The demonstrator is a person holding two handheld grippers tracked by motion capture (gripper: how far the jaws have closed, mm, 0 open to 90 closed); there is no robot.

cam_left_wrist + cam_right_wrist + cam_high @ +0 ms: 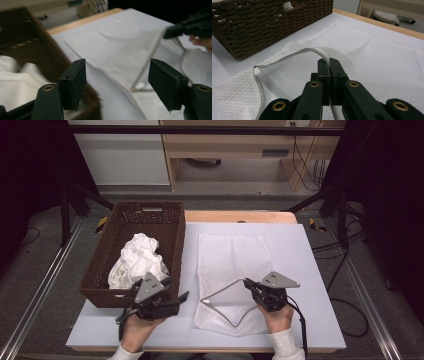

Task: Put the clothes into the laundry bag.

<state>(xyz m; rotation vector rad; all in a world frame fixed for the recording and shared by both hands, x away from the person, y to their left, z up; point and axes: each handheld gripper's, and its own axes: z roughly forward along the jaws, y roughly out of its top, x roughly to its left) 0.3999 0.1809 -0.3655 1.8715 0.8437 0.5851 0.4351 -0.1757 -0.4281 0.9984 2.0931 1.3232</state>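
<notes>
A white mesh bag lies flat on the white table, its near end open. My right gripper is shut on the bag's corded rim and holds it lifted in an arch above the mesh; its jaws pinch the cord. My left gripper hovers open by the near right corner of the brown wicker basket, with nothing between its jaws. A crumpled white cloth lies inside the basket. In the left gripper view the bag stretches ahead, the basket and cloth lie to the left.
The basket stands along the table's left side. Bare white tabletop lies right of the bag. A wooden strip runs along the far edge. Black frame posts, cables and a wooden desk stand beyond the table.
</notes>
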